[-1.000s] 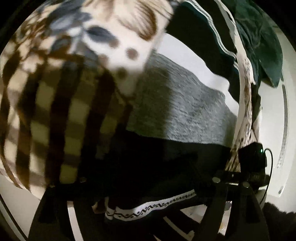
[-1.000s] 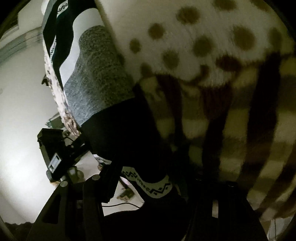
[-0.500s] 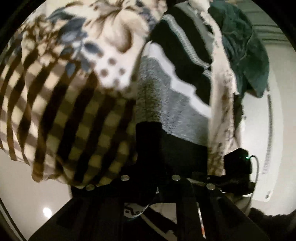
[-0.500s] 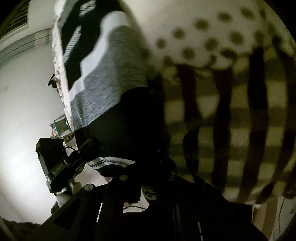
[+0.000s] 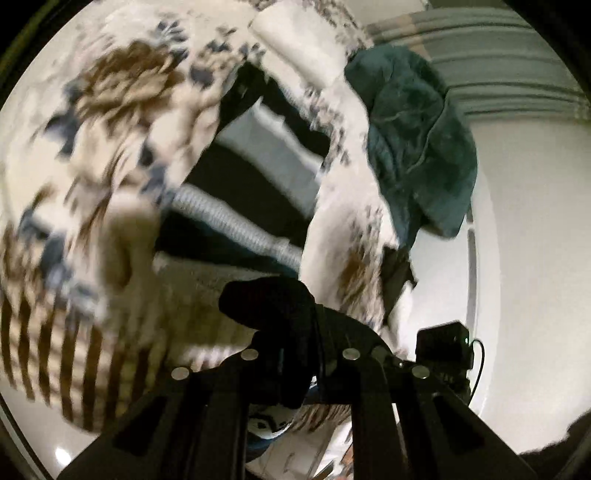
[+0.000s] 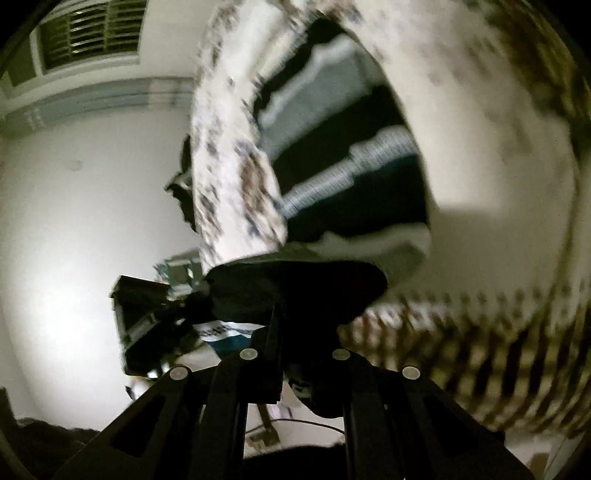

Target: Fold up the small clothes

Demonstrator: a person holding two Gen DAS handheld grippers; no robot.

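A small knit garment (image 5: pixel 236 192) with black, grey and white bands hangs in front of me, its black hem (image 5: pixel 269 299) bunched between the jaws of my left gripper (image 5: pixel 295 354), which is shut on it. In the right wrist view the same garment (image 6: pixel 343 155) stretches upward, and my right gripper (image 6: pixel 295 347) is shut on its black hem (image 6: pixel 295 288). The two grippers hold the hem close together; the right gripper's black body (image 5: pixel 443 343) shows at the left view's lower right.
A cream floral and brown-striped blanket (image 5: pixel 92 155) lies behind the garment and fills much of both views (image 6: pixel 498 147). A dark teal cloth (image 5: pixel 413 140) lies on it at upper right. White walls (image 6: pixel 74 203) and a vent (image 6: pixel 92 33) are behind.
Both grippers have swung upward with the hem, and the views now tilt toward the walls. The garment has bunched and narrowed between them, and the hem pattern has dropped below the jaws.
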